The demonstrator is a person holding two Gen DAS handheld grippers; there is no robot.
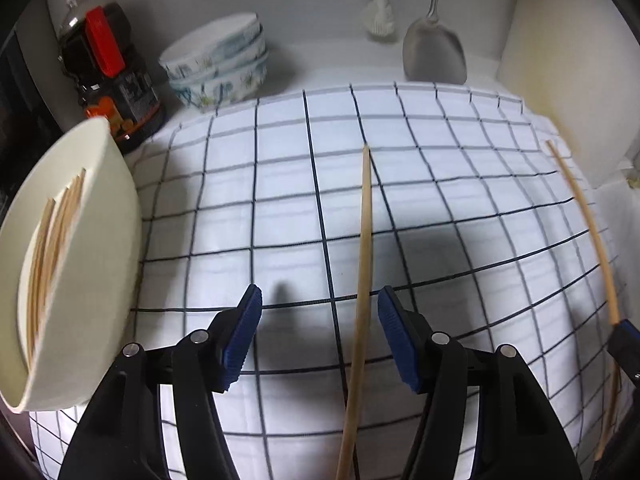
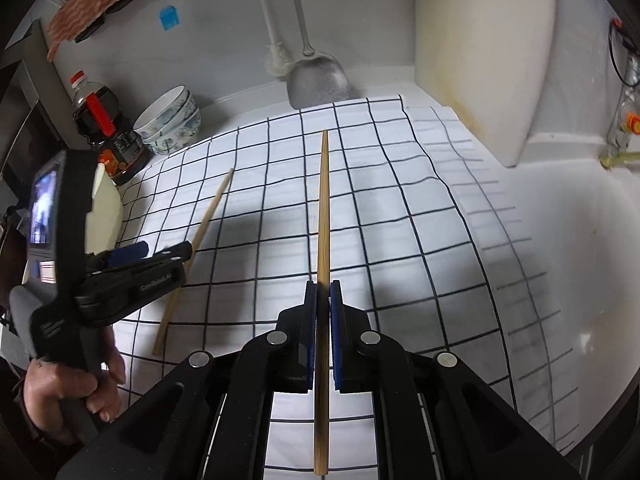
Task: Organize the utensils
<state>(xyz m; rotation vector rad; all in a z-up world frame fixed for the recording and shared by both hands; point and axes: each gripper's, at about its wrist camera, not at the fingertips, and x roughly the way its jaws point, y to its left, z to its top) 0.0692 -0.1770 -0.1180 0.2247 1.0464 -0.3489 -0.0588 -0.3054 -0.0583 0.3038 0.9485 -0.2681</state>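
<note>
Chopsticks are the items being sorted: one chopstick (image 2: 323, 216) is pinched between the pressed-together blue pads of the right tool (image 2: 323, 300), its tip pointing toward the far edge of the bench over the checked cloth (image 2: 400, 240). A second chopstick (image 1: 362, 280) lies between the spread fingers of the left tool (image 1: 320, 308); the pads do not press on it, and whether it rests on the cloth cannot be told. In the right wrist view a hand (image 2: 68, 392) grips the left tool's handle near the cloth's left edge. A cream holder (image 1: 80, 280) at the left edge of the cloth contains several more chopsticks (image 1: 52, 248). At the far left corner of the bench stand a dark sauce bottle (image 1: 108, 80) and stacked patterned bowls (image 1: 220, 64). A metal spatula (image 1: 434, 52) and a white brush (image 1: 380, 16) hang against the back wall.
</note>
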